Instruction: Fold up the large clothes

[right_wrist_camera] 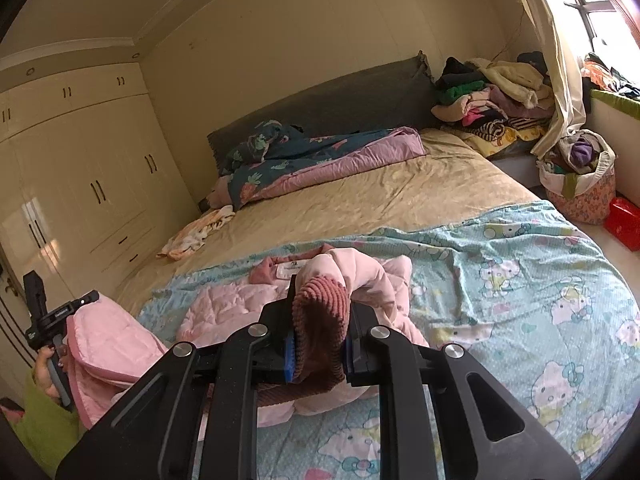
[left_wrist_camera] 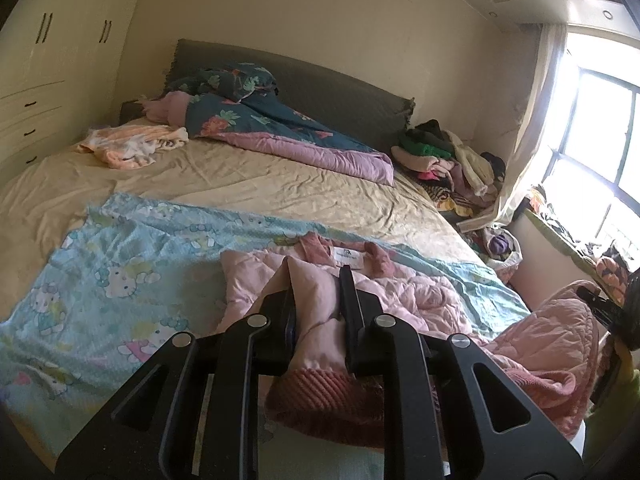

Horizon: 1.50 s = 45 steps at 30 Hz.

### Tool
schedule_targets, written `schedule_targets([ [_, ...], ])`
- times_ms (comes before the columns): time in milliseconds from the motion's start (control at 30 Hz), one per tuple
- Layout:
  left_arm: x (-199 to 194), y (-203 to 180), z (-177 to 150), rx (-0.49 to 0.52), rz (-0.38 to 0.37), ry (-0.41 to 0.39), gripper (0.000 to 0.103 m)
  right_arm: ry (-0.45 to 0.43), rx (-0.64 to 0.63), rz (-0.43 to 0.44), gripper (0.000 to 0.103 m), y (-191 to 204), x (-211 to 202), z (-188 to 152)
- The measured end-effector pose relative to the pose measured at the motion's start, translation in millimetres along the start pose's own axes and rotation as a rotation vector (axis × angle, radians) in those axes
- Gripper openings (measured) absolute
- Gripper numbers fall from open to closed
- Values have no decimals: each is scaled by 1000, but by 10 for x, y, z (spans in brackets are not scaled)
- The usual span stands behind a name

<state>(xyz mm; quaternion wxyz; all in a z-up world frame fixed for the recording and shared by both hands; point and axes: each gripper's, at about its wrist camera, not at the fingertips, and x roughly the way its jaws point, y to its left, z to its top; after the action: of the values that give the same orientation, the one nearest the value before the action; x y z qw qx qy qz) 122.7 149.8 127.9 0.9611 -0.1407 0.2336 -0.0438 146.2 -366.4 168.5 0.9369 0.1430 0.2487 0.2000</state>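
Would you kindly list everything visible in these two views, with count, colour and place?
Pink quilted jacket: one, pink with ribbed cuffs, on the blanket, a sleeve in each gripper.
Hello Kitty blanket: one, light blue, across the near end of the bed.
Bed sheet: one, beige, wrinkled.
Floral duvet: one, dark teal and lilac, bunched by the headboard.
Small garment: one, orange and white, far left side of the bed.
Clothes pile: one, mixed colours, beside the bed near the window.
Wardrobe: cream, along the wall.
Left hand-held gripper: black, shut on a sleeve.
Right hand-held gripper: black, shut on a cuff.
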Motion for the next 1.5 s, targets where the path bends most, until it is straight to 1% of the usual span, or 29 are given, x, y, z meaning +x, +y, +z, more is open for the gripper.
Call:
schedule_targets([
  [400, 199, 92, 123, -10, 46, -20, 12, 10, 72, -8, 16, -161, 359, 237],
  [600, 297, 73, 135, 15, 73, -22, 13, 26, 109, -15, 16, -271, 522, 268],
  [967, 628, 157, 81, 33, 151, -3, 13, 80, 88, -63, 16, -316, 926, 335],
  [1067, 714, 198, 53, 35, 176, -2, 13, 101, 87, -75, 16, -366, 1063, 333],
  [1233, 887, 210, -27, 74, 251, -6, 13, 129, 92, -113, 16, -451, 1285, 311],
  [1500, 1156, 338, -34, 56, 277, 27, 13, 164, 111, -146, 17, -611, 1626, 231],
])
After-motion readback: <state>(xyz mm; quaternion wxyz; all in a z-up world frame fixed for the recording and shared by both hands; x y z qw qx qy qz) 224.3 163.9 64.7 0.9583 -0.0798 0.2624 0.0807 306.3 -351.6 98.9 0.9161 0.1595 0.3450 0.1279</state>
